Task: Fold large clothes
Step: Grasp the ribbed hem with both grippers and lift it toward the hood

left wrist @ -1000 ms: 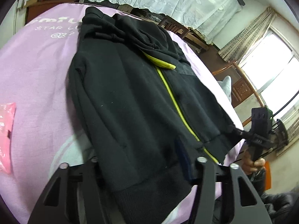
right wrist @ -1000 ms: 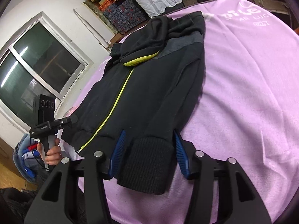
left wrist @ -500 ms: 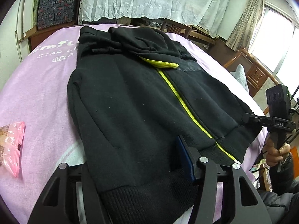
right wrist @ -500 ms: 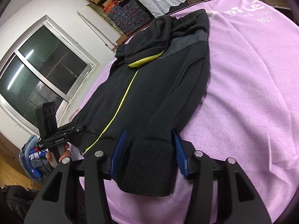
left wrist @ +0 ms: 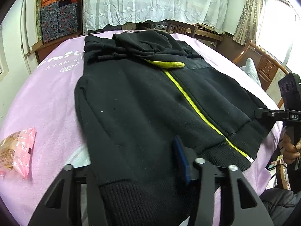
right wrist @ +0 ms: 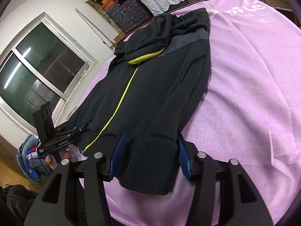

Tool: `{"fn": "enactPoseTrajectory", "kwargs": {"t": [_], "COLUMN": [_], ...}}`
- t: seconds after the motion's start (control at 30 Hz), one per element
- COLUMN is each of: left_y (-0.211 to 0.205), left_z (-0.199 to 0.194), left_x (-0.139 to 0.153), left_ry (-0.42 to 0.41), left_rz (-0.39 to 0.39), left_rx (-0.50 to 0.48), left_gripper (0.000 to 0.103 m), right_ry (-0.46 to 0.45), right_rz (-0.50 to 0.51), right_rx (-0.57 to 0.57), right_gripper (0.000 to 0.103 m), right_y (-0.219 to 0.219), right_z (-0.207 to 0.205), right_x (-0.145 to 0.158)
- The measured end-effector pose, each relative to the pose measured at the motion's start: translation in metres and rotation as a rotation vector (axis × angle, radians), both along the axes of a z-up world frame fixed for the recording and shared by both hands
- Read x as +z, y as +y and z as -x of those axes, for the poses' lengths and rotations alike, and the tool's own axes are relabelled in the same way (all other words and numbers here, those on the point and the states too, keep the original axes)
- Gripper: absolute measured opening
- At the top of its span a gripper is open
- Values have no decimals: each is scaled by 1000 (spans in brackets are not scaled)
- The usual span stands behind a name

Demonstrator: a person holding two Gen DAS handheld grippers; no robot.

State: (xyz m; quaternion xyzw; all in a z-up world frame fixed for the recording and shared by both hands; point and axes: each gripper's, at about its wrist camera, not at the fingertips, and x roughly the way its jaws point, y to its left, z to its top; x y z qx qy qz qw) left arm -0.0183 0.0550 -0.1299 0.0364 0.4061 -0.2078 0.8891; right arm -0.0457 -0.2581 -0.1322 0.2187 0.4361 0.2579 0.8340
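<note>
Left wrist view shows a black hoodie (left wrist: 135, 101) lying flat, front up, on a pink sheet (left wrist: 47, 98) that covers a bed; its hood is bunched toward the far edge and its ribbed hem reaches the near edge. A yellow-green zipper (left wrist: 195, 109) runs down its front. The left gripper (left wrist: 135, 162) sits over the hem corner at the near edge. Its jaws have just been closing with the hem cloth between them. Only the right blue pad (left wrist: 181, 160) shows, lying against the fabric; the left finger is buried under the cloth, so whether both pads press cannot be told. A pink snack packet (left wrist: 17, 150) lies at the sheet's left edge, partly cut off by the picture border.

From the right wrist, the right gripper (right wrist: 149, 154) straddles a ribbed cuff (right wrist: 150, 163) at the sheet's near edge, half-open, with both blue pads beside the cuff's two sides. Whether they squeeze it is hard to make out. The left gripper appears there at the hem's far corner, its tips lost against the dark cloth. A hand (right wrist: 56, 158) grips its handle, mostly hidden behind the tool.
</note>
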Motion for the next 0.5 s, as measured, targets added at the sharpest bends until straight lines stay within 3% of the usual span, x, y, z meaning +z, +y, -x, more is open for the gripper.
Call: {"fn": "enactPoseTrajectory", "kwargs": {"t": [0.1,0.17,0.3,0.5], "left_y": [1,3,-2,-4], "left_z": [2,2,4,4], "left_x": [4,7,8,5], "left_ry": [-19,-23,-41,-39], "left_rz": [-21,-23,-62,-80], "left_rx": [20,25,31,37], "left_gripper": [25,23,23,23], "right_ry": [-8,-4,-4,-6], "right_rz": [5,-21,-71,-53], "right_rx": [-33,-56,-58,-41], "right_gripper": [39,32,30,33], "right_y": [-1,-6,-11,-10], "right_z": [3,3,3,1], "right_x": [-1,-3,-4,-5]}}
